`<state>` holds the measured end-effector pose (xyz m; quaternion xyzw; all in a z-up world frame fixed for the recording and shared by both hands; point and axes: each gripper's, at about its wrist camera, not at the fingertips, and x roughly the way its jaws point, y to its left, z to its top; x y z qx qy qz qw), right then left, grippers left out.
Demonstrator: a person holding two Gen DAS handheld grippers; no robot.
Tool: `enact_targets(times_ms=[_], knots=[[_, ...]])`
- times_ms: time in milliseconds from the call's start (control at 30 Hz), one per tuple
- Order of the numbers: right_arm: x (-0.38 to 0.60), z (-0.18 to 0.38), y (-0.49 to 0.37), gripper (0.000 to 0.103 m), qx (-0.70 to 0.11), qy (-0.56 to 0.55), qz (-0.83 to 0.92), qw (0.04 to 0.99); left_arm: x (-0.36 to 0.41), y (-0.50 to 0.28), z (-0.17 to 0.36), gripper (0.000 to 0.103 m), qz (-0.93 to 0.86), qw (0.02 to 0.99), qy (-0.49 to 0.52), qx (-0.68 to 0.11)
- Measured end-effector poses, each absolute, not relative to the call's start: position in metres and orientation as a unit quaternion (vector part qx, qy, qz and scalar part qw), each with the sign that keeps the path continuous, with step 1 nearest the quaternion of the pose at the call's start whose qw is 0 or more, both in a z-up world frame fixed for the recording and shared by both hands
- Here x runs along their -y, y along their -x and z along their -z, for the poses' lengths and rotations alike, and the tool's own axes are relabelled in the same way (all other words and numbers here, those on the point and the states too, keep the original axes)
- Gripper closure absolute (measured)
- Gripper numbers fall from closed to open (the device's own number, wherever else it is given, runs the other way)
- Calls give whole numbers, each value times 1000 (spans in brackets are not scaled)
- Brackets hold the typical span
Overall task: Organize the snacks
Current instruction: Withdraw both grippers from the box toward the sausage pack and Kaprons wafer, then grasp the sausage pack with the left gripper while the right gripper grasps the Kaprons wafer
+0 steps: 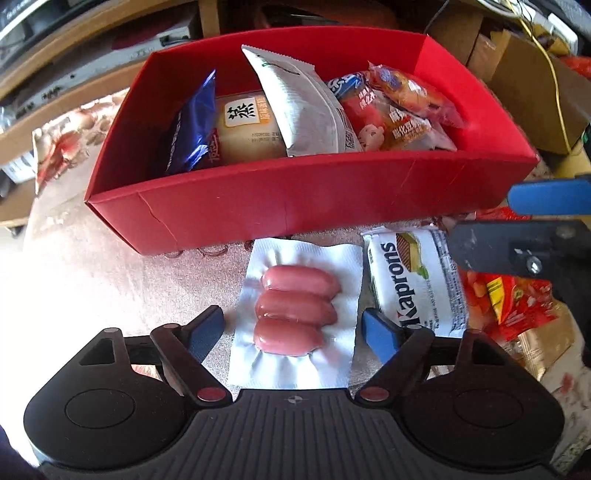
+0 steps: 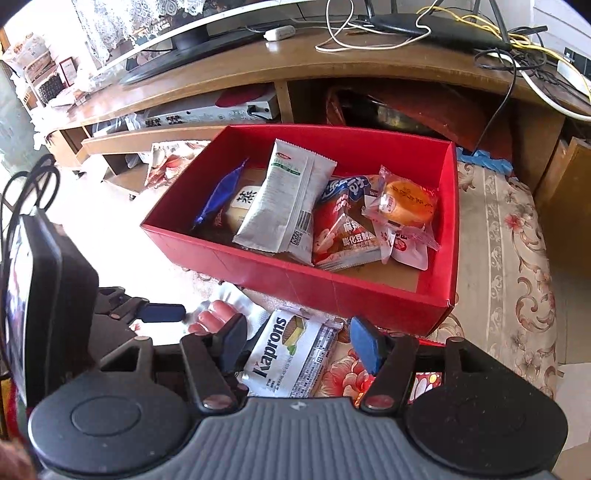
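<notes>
The right gripper (image 2: 295,345) partly hides a sausage pack (image 2: 218,317); both claws gape over wrapped snacks on floral cloth (image 2: 506,258) beside a red box (image 2: 369,299).

"Kaprons" on white wafer pack (image 1: 417,280); "茶" on tan packet (image 1: 242,112).

A long wooden TV cabinet (image 2: 229,70) spans the far side, a monitor base (image 2: 192,44) and tangled white and yellow cables (image 2: 436,22) on top, a silver media player (image 2: 214,112) on its shelf, floral fabric (image 2: 506,236) spreading at right.
</notes>
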<state>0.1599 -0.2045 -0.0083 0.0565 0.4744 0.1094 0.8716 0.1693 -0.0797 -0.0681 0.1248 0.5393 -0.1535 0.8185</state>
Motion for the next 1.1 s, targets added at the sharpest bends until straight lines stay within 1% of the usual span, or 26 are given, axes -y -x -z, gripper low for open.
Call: enact_targets(times_ms=[100, 367, 500, 533, 567, 633, 700, 733, 867, 900, 933, 967, 1000, 1033, 1067, 1100], knots=[[203, 11, -162, 44, -480, -54, -108, 869, 78, -166, 65, 28, 147, 820, -122, -539], [200, 24, -161, 44, -504, -65, -110, 854, 66, -141, 60, 29, 137, 808, -111, -562], [195, 32, -164, 44, -519, -80, -118, 843, 57, -126, 54, 29, 135, 810, -104, -561], [192, 35, -166, 44, -523, -80, -116, 841, 55, -123, 52, 37, 132, 814, -103, -557], [190, 37, -167, 44, -526, -80, -113, 839, 52, -122, 51, 39, 130, 816, -100, -554], [185, 45, -172, 44, -535, -81, -110, 834, 48, -122, 49, 39, 123, 819, -93, -552], [180, 50, -175, 41, -537, -77, -100, 834, 48, -120, 52, 39, 125, 818, -94, -553], [177, 50, -176, 37, -535, -75, -97, 836, 48, -121, 53, 37, 124, 818, -96, -553], [169, 61, -184, 37, -545, -65, -87, 832, 50, -124, 57, 28, 115, 818, -109, -553], [167, 64, -185, 35, -547, -60, -85, 831, 48, -126, 58, 27, 114, 817, -103, -555], [164, 65, -185, 29, -544, -56, -87, 833, 46, -128, 59, 24, 113, 817, -97, -556], [161, 66, -186, 25, -544, -52, -87, 833, 41, -125, 56, 23, 111, 818, -93, -557], [159, 67, -187, 23, -542, -47, -86, 834, 40, -126, 56, 20, 109, 819, -93, -556], [156, 68, -187, 19, -540, -40, -88, 836, 40, -127, 57, 17, 105, 819, -93, -556], [153, 70, -186, 14, -540, -30, -92, 836, 39, -127, 58, 17, 101, 819, -94, -558], [149, 71, -186, 13, -539, -19, -94, 837, 39, -129, 60, 16, 100, 817, -95, -560]])
